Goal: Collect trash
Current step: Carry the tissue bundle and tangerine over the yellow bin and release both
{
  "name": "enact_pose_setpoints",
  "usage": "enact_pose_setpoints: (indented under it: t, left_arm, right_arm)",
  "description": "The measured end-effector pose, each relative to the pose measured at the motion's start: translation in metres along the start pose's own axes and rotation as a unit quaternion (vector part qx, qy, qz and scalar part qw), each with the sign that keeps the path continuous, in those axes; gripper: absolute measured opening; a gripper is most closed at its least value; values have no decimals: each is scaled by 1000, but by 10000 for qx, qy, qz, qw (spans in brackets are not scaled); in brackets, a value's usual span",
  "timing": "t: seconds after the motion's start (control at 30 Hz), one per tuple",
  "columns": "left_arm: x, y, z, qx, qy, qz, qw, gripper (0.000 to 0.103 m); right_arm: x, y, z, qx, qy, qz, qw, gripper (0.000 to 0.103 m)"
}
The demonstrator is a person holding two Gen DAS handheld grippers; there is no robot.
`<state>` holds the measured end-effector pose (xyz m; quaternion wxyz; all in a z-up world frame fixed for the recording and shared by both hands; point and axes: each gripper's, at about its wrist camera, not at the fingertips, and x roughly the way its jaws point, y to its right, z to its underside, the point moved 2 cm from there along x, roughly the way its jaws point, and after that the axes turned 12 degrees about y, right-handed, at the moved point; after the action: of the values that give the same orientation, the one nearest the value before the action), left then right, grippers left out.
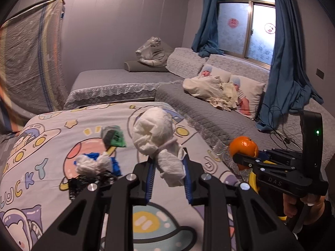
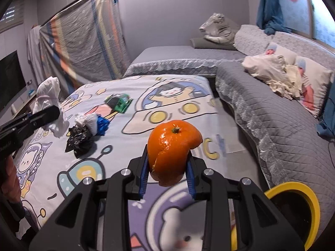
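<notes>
A: Entry, both hands loaded. Left gripper is clamped narrow on the white tissue wad; the wad stands up out of the blue pads, long axis running toward 12 o'clock in the left wrist view, a tail of it hanging below the pinch.

B: And the right?

A: Right gripper is closed on the orange peel, stem end up, peel bulging above the pads. Both items are carried clear of the cartoon bedspread.

B: Where does the drop go?

A: Judgement only: the yellow-rimmed bin sits at about 4 o'clock from the right gripper, just beside it at the bed's edge. The right hand is clearly nearer, so the peel probably goes first. From the left wrist view the right gripper lies at 3 o'clock, so the left must cross toward that side.

B: What's left on the bed?

A: A green packet, a white-and-blue wad and a black crumpled bag, touching or nearly, at 10 o'clock from the peel.
</notes>
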<state>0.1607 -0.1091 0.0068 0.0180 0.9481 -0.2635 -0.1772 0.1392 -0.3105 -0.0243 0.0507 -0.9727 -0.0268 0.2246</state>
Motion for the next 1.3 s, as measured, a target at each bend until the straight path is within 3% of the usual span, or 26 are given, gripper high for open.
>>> enact_pose_setpoints:
  t: [0.7,1.3]
  left_arm:
    - [33,141,-4,780,-51,1283,9887,22]
    - [50,235,23,1359,-301,1862,9726,22]
  right_arm:
    - [-83,119,22,763,420,1432,9859,29]
    - [-127,176,63,1092,321,2151,9699,30]
